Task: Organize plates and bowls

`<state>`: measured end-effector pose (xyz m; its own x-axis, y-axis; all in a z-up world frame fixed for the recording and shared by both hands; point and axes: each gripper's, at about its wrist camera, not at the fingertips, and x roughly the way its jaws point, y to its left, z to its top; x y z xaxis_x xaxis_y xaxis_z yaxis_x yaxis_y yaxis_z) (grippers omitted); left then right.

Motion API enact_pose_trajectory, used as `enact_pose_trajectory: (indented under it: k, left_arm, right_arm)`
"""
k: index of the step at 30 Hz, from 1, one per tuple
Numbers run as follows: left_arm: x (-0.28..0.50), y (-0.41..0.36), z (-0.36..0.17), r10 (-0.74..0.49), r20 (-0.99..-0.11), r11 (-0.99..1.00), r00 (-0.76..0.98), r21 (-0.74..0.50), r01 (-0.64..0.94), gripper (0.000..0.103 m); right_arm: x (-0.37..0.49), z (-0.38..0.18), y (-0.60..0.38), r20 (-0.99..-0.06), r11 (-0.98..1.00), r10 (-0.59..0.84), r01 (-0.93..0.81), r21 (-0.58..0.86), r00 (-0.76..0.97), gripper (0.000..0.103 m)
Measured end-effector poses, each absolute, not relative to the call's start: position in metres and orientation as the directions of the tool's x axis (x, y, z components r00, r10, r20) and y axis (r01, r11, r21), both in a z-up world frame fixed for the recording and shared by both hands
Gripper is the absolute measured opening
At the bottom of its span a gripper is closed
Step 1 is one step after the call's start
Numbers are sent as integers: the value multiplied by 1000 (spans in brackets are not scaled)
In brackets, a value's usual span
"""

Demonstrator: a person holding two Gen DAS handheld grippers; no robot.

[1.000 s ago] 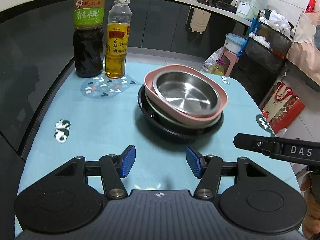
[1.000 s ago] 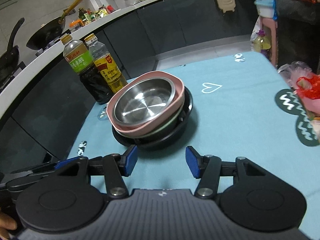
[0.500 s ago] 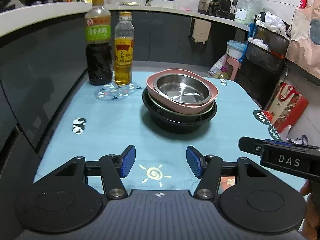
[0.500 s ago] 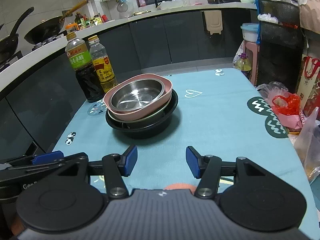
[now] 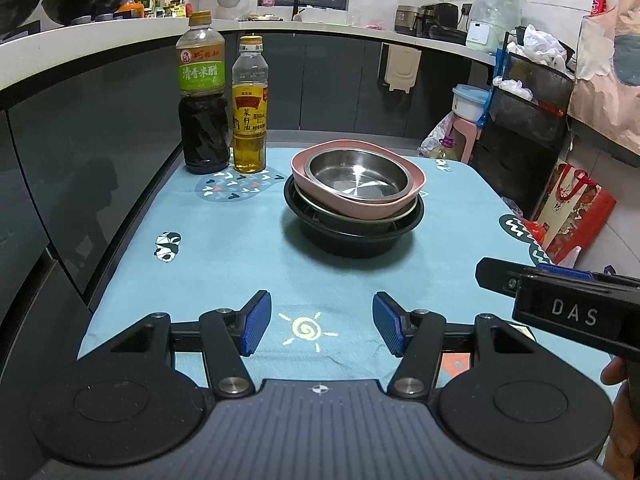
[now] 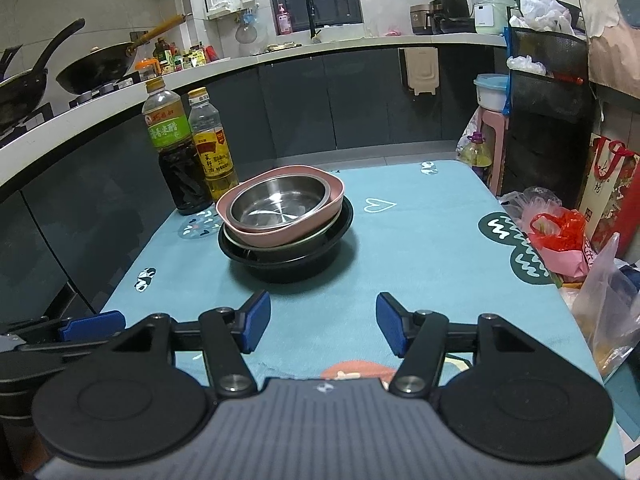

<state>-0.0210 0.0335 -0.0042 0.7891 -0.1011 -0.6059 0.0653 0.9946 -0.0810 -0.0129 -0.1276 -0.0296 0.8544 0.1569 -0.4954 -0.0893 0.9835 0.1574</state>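
Note:
One stack of dishes stands mid-table on the blue cloth: a steel bowl nests in a pink bowl, over a pale rim, all inside a black bowl. My left gripper hovers open over the near edge, well short of the stack, nothing between its blue pads. My right gripper is likewise open and empty, back from the stack. The right gripper shows side-on in the left wrist view, and the left gripper's tip shows in the right wrist view.
A vinegar bottle and an oil bottle stand at the table's far left corner. Plastic bags crowd the right edge. A dark counter runs along the left. A red gift bag stands beyond the right side.
Both grippers have pulled back and levelled out, so the stack looks farther away and more of the kitchen shows. Both stay open; the dishes have not moved.

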Motion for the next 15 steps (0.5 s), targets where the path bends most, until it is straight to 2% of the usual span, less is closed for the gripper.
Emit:
enact_pose_trajectory:
  k: [15]
  left_arm:
    - [-23,31,-7,-100,-611,995,786,-81,63,54]
  right_arm:
    - [-17,-33,-130,-493,983,145,-70,167,858,41]
